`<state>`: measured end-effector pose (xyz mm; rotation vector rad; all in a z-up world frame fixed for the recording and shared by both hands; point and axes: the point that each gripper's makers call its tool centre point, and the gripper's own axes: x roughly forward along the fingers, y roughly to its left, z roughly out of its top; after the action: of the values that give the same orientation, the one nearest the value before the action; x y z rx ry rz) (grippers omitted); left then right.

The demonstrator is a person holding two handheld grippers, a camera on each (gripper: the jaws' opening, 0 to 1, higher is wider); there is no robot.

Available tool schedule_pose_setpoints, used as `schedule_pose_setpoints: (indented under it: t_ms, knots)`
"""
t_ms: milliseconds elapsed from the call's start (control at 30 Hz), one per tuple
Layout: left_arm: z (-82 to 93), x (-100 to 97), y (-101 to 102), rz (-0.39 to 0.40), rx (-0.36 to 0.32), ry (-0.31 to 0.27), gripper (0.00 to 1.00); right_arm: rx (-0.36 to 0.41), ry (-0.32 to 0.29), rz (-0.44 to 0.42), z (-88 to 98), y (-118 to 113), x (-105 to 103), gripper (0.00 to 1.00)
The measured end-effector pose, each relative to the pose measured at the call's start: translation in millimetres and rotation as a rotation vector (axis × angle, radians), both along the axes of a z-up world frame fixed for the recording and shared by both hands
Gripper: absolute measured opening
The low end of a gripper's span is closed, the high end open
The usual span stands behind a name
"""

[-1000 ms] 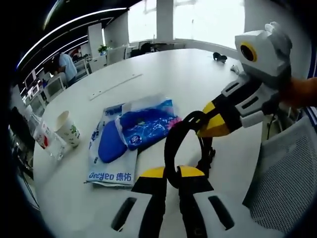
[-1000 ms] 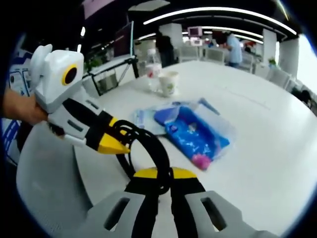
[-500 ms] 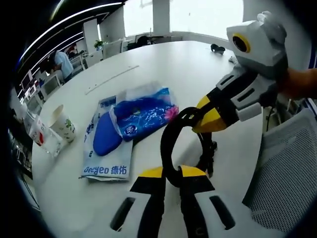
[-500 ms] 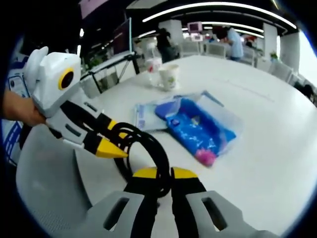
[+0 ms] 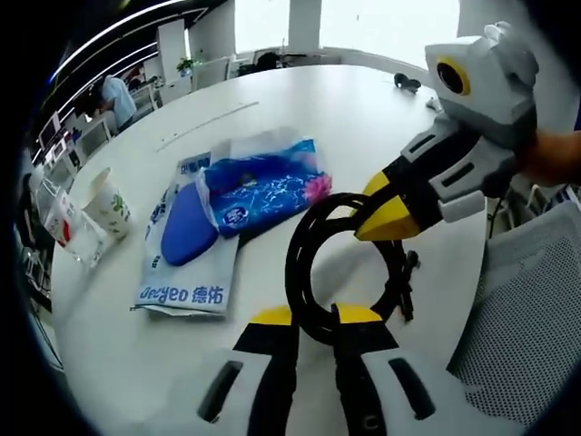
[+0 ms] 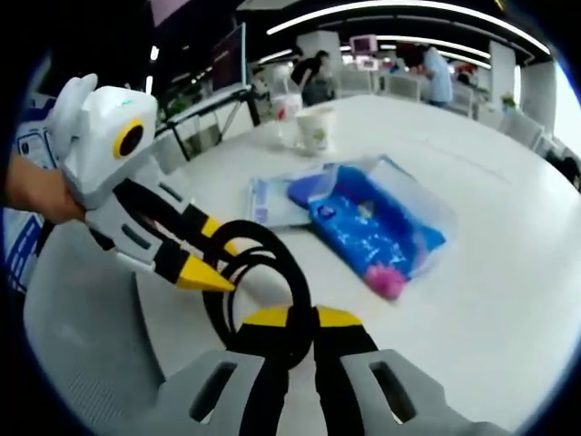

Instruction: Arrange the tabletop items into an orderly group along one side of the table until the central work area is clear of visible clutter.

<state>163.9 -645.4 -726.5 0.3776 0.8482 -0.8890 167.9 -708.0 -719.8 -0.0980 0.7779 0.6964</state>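
White table [image 5: 363, 127], both grippers pinching black cable [image 5: 304, 272], ends hidden

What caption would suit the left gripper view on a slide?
Two handheld grippers pinch a coiled black cable beside blue packets on a white table.

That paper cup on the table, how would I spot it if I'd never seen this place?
Start at the big white table. Go past the blue plastic packets to the table's edge: the paper cup stands upright beside a clear bottle. It is white with a green print.
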Motion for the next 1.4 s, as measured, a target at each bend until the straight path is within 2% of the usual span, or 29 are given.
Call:
schedule_pose_setpoints:
  t_ms: [300,700,867,1067,1400]
  knots:
    - [-8.1,4.0,-1.1,0.001,0.007,0.011,0.16,-0.022,-0.003,0.016,-6.5,-0.3,2.5,0.07]
    - [-15.8,4.1,-1.8,-0.039,0.023,-0.018,0.21,-0.037,0.005,0.027,-18.8,-1.2,1.6,0.10]
    - [-14.8,8.1,-2.3,-0.045,0.017,-0.030,0.21,-0.013,0.001,0.011,-15.3,-0.7,5.7,0.12]
    - [-7.8,16.1,-2.2,-0.028,-0.019,-0.049,0.18,0.006,-0.047,-0.025,-5.8,-4.8,16.6,0.14]
    - [-0.2,31.7,-3.4,-0.007,-0.036,-0.109,0.26,0.025,-0.070,-0.091,-0.1,-17.5,26.6,0.18]
